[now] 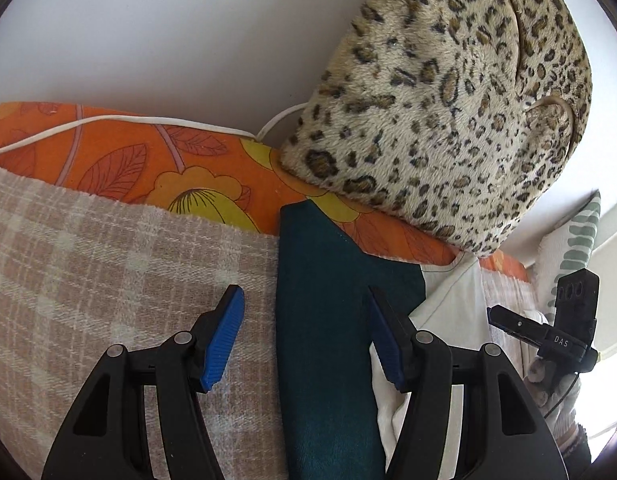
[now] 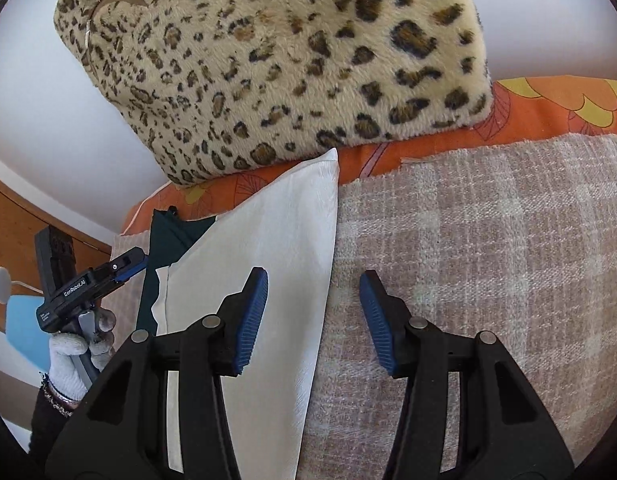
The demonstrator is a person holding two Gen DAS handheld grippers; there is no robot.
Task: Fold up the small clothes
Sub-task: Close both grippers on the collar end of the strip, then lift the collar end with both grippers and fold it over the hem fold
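A dark teal cloth (image 1: 324, 320) lies flat on a beige checked blanket (image 1: 108, 272), next to a white cloth (image 1: 456, 300). My left gripper (image 1: 304, 336) is open above the teal cloth's left part, empty. In the right wrist view the white cloth (image 2: 268, 248) lies as a long pointed panel, with the teal cloth (image 2: 168, 236) beyond it at the left. My right gripper (image 2: 312, 320) is open over the white cloth's right edge, empty. Each gripper shows in the other's view: the right one (image 1: 508, 324) and the left one (image 2: 128, 268).
A leopard-print cushion (image 1: 448, 100) (image 2: 276, 60) rests on an orange floral sheet (image 1: 148, 160) (image 2: 548, 112) behind the cloths. A white cable (image 1: 108, 122) runs along the sheet. A white wall is behind. The checked blanket (image 2: 488, 260) stretches to the right.
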